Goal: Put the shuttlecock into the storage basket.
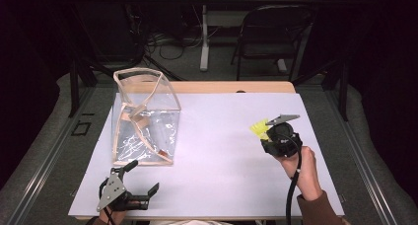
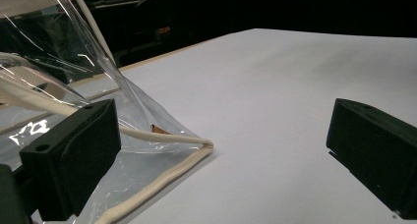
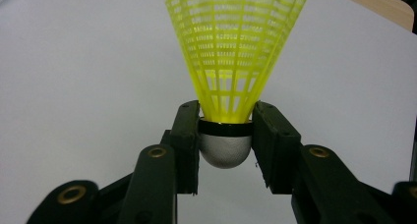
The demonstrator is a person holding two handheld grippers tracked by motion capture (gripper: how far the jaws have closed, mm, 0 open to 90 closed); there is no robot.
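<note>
The yellow shuttlecock (image 3: pixel 231 62) sits pinched at its silver cork base, skirt fanning away from the jaws, a grip that likely spares the soft mesh from crushing. The right gripper (image 3: pixel 225 135) is clamped snug on that cork, holding it above the white table (image 1: pixel 217 151) at the right. Across the way stands a clear bag (image 1: pixel 143 116) with cream trim, mouth open upward. The left gripper (image 1: pixel 140 178) waits just before the bag's near corner, jaws spread wide and holding nothing.

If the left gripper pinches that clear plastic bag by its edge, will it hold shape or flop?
The clear plastic bag with cream piping probably flops: its film is wrinkled and its top rim sags unevenly. It looks light, so it may slide on the white table. The corded edge likely offers firmer purchase than the glossy film.
</note>
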